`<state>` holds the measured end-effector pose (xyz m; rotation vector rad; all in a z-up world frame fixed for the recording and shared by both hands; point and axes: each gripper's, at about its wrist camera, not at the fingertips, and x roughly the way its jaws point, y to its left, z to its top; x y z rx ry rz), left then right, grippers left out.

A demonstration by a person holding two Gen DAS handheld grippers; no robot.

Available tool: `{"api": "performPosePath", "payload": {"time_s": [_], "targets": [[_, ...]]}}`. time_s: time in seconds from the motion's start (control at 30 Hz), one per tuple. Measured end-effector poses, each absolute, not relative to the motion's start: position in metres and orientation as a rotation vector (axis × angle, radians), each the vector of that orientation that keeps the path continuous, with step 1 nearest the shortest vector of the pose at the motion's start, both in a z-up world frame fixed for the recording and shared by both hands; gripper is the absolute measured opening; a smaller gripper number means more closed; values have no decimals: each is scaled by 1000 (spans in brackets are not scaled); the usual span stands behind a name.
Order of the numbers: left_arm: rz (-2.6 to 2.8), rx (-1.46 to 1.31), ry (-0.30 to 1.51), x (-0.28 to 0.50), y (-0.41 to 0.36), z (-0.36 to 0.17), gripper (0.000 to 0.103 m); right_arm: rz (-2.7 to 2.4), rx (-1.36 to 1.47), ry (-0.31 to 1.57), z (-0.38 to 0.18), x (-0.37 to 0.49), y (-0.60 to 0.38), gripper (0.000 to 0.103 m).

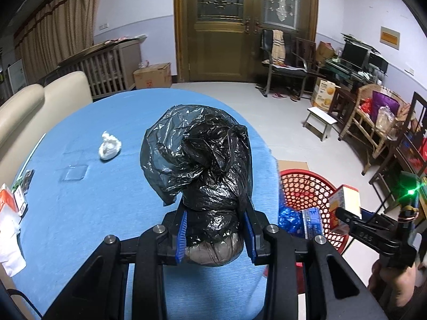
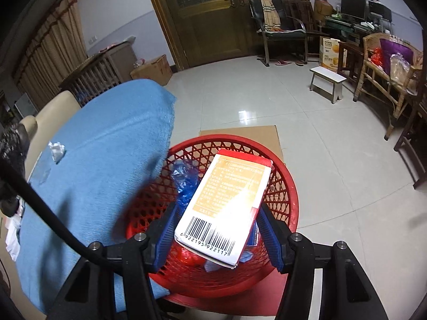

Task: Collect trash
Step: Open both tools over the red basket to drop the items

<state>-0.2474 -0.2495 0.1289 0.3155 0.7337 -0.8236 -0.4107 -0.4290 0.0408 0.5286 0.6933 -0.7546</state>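
Observation:
My left gripper [image 1: 214,229] is shut on a black plastic trash bag [image 1: 202,154], held above the blue-clothed table [image 1: 93,213]. My right gripper [image 2: 216,229] is over the red mesh basket [image 2: 283,184]; a white and orange carton [image 2: 226,202] with a barcode lies between its fingers, and I cannot tell whether the pads press on it. A blue wrapper [image 2: 184,184] lies in the basket. A crumpled white paper [image 1: 109,146] sits on the table; it also shows in the right wrist view [image 2: 56,149]. The basket [image 1: 301,186] and carton [image 1: 344,202] show at the right of the left wrist view.
Small boxes and white papers [image 1: 10,213] lie at the table's left edge. Flat cardboard [image 2: 240,130] lies on the floor under the basket. A beige sofa [image 1: 40,106] stands behind the table. A small stool [image 2: 327,80], chairs and cluttered furniture stand at the right.

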Motion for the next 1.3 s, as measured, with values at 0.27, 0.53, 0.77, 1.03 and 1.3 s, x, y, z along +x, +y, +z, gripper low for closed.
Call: {"api": "performPosePath", "payload": {"time_s": [0.27,0.53,0.77,1.03,1.3], "targets": [[-861,343,730,-258,-262,129,37,-738,520,719,33,-400,-432,64],[-913,377,730,-269,-289,125,37,-780,558,718,30,-408,-446,85],[-1000,434,745,-290,-321,119,37,-806,606,647,43,-429,-452,85],[-1106,504,807,-309,-368,100,37,-842,649,573,59,-455,-466,85],[-1115,618,822,-314,-394,81,79,-870,677,546,63,-471,-474,85]]}}
